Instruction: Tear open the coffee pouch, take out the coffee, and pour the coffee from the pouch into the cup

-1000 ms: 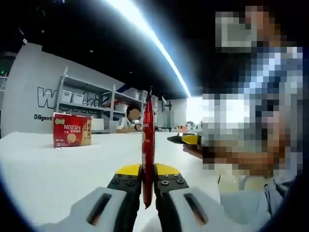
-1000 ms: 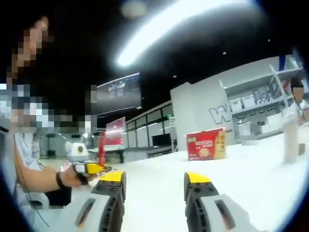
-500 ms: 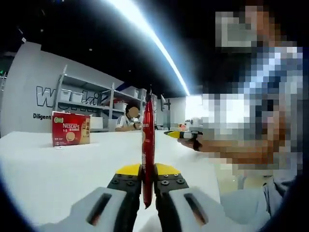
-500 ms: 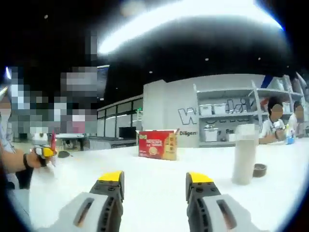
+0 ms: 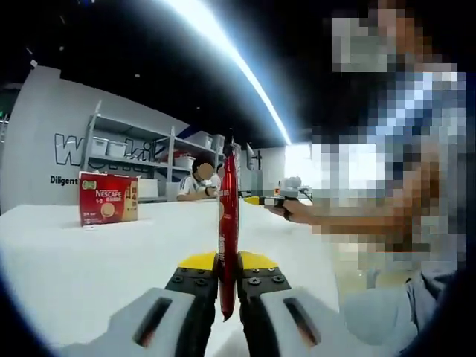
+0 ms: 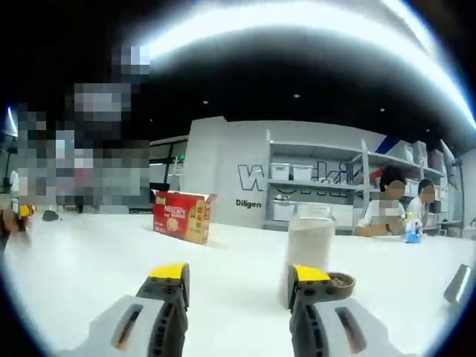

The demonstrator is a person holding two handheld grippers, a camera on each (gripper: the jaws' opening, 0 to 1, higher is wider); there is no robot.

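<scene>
White table in a workshop hall, red coffee stick pinched upright by the left gripper.

A broad, smooth white table [image 5: 67, 260] runs under a dark ceiling crossed by a bright light strip [image 5: 223, 52]; a grey wall with lettering and metal shelves [image 6: 320, 178] of pale bins stand far behind, where seated people [image 6: 383, 208] show. A red cardboard Nescafe box [image 5: 108, 198] sits far left on the table. In the right gripper view a tall, frosted white cup [image 6: 309, 242] stands just beyond the right gripper [image 6: 238, 279], whose yellow-tipped jaws are spread with nothing between them; a small dark round object [image 6: 341, 282] lies beside the cup. The left gripper [image 5: 227, 266] has its jaws pressed onto the slim, glossy red coffee pouch [image 5: 227, 223], standing upright.
</scene>
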